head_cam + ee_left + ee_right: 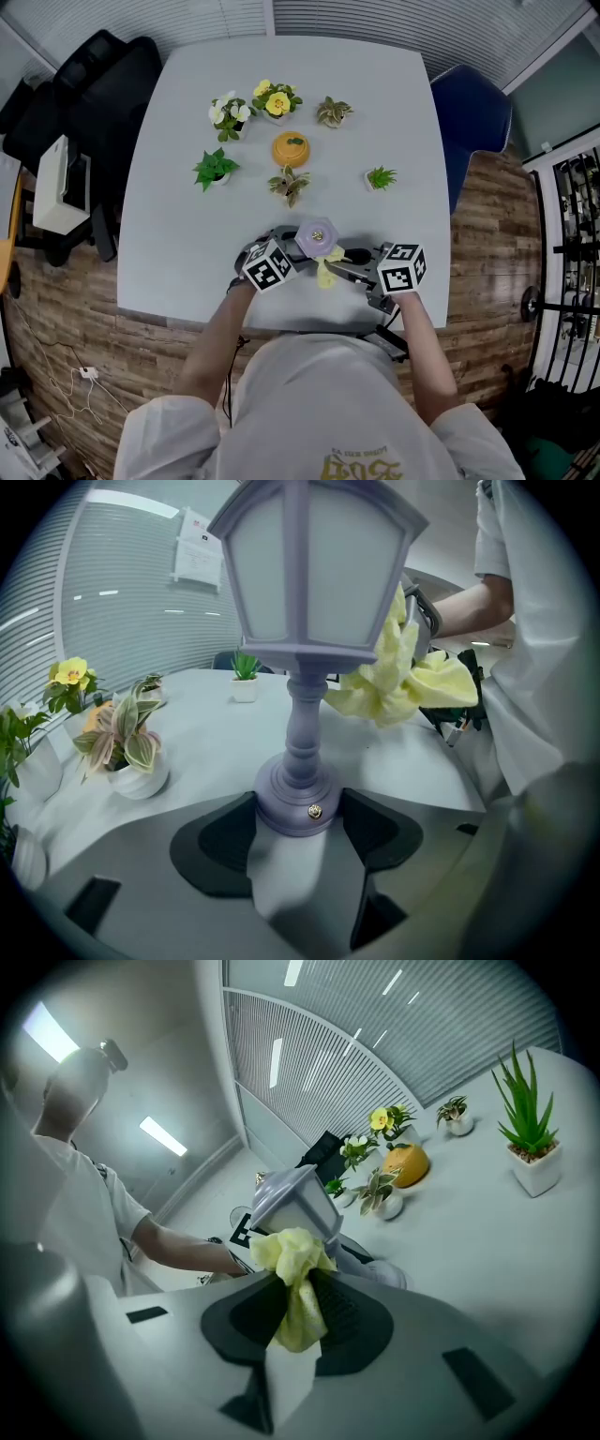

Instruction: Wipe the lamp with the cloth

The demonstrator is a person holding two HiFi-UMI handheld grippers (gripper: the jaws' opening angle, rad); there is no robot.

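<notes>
A lavender lantern-shaped lamp (309,574) stands upright near the table's front edge, seen from above as a round purple top (316,238). My left gripper (298,819) is shut on the lamp's round base (296,801). My right gripper (298,1309) is shut on a yellow cloth (292,1269), and the bunched cloth presses against the lamp's shade (292,1202). From the left gripper view the cloth (398,672) lies against the shade's right side. In the head view the left gripper (281,255) and right gripper (352,264) flank the lamp, with the cloth (327,270) between them.
Several small potted plants stand further back on the grey table (169,234): a green one (215,169), a white-flowered one (229,113), a yellow-flowered one (276,100), a striped one (289,184), a spiky one (380,177). An orange pumpkin ornament (291,148) sits among them. A blue chair (472,117) stands right.
</notes>
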